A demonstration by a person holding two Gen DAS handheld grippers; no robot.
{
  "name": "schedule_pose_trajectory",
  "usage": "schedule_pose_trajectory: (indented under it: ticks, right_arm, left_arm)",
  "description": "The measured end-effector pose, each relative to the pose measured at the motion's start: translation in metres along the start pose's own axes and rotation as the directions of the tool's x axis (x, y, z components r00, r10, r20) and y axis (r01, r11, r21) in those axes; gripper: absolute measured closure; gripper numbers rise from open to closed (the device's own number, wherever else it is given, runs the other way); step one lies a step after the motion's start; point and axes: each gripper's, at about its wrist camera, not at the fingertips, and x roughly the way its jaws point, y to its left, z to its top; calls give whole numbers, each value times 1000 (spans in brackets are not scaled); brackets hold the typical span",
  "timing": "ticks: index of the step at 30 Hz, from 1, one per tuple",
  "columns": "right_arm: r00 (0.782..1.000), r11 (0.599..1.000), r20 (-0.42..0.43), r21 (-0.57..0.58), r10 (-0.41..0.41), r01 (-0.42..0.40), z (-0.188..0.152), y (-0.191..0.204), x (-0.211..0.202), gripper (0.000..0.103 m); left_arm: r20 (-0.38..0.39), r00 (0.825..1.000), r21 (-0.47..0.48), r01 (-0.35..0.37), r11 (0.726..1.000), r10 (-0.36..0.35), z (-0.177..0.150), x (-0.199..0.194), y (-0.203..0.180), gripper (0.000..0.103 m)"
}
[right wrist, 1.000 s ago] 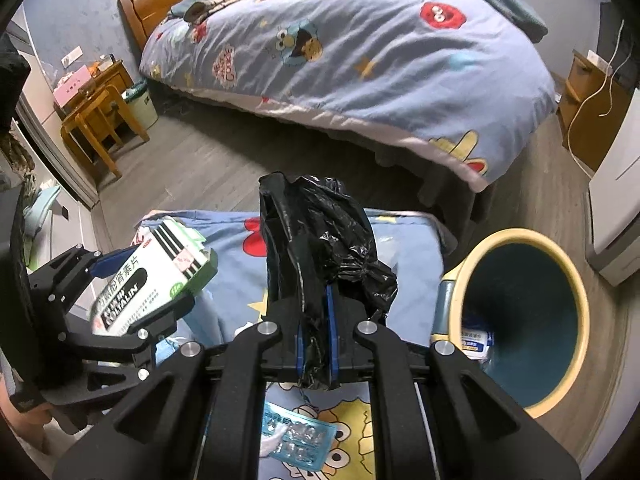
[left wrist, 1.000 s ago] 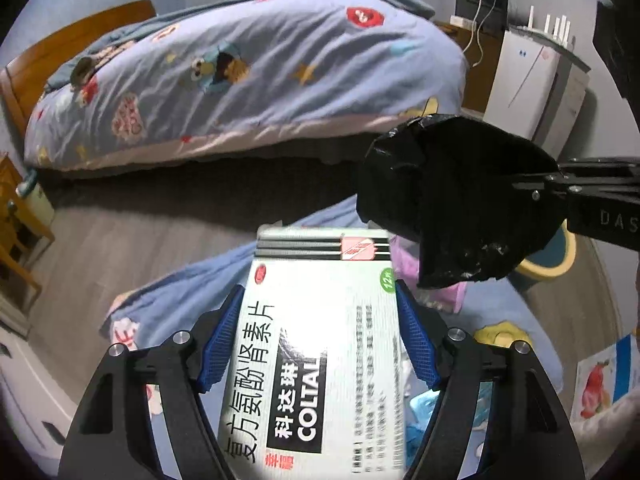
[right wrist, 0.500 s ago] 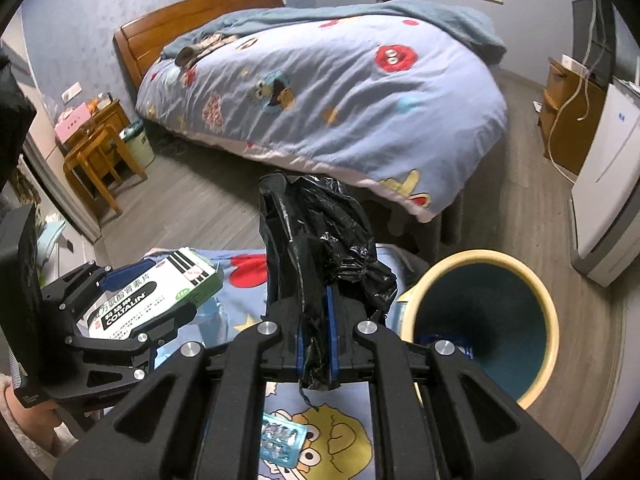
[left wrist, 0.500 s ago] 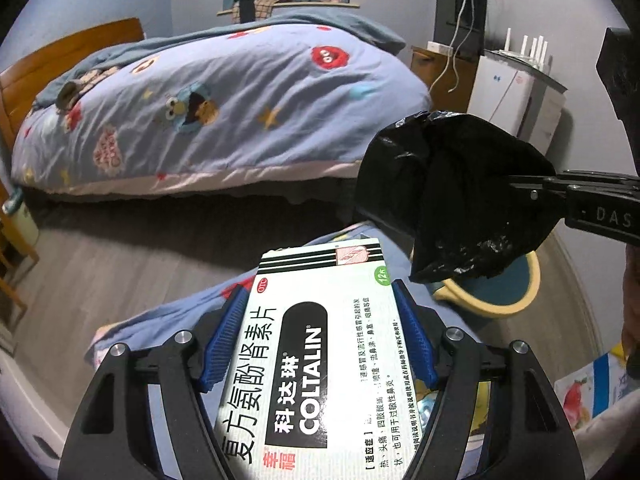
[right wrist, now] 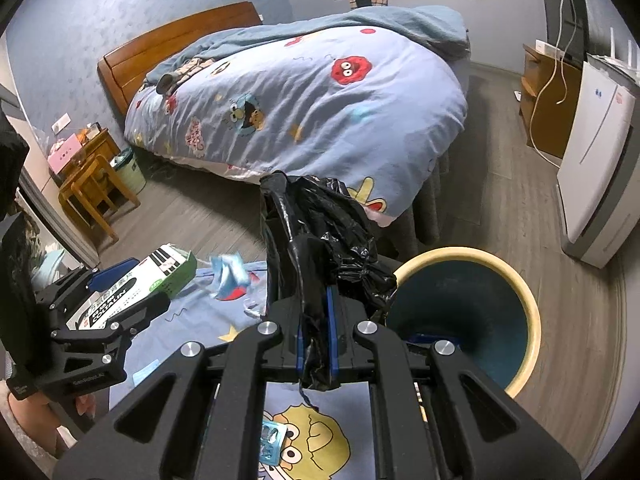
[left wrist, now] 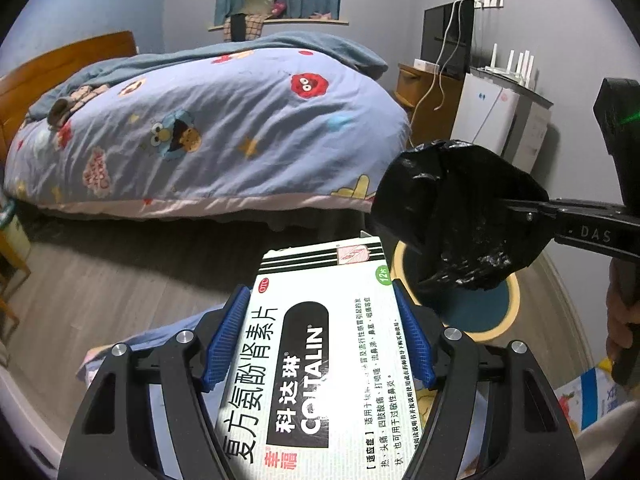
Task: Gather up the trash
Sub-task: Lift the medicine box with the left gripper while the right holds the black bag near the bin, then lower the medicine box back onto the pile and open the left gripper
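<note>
Glossy black trash bag [right wrist: 320,248], white medicine box [left wrist: 320,344] with black stripes, green edge, cream-rimmed dark teal bin [right wrist: 516,284], cartoon-print blue quilt [right wrist: 304,96]

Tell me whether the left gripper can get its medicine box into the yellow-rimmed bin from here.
Probably yes: the left gripper holds the medicine box near the bin, though the black bag hangs over part of its mouth.

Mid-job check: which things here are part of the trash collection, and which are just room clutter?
Job:
medicine box in left gripper
black trash bag in right gripper
bin
blister pack
crumpled blue wrapper

Clutter:
bed
white appliance
wooden stool
</note>
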Motion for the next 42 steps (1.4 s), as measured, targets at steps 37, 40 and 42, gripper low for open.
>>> schedule_pose_trajectory:
  ticks: [37,40,42]
  right_arm:
    - [999,1000,-48,-11,24,-24,-1,8,16,95]
    - [998,1000,-50,-12,25,-26,0,9,18,95]
    - [998,1000,-52,-11,28,-29,-1,10,18,95]
  left_arm:
    - [-529,830,228,-60,972,176,-147,83,59,29]
    - [-553,814,211,-68,975,176,-152,82,66,29]
    - [-568,804,195,-73,978,173,-156,80,72,28]
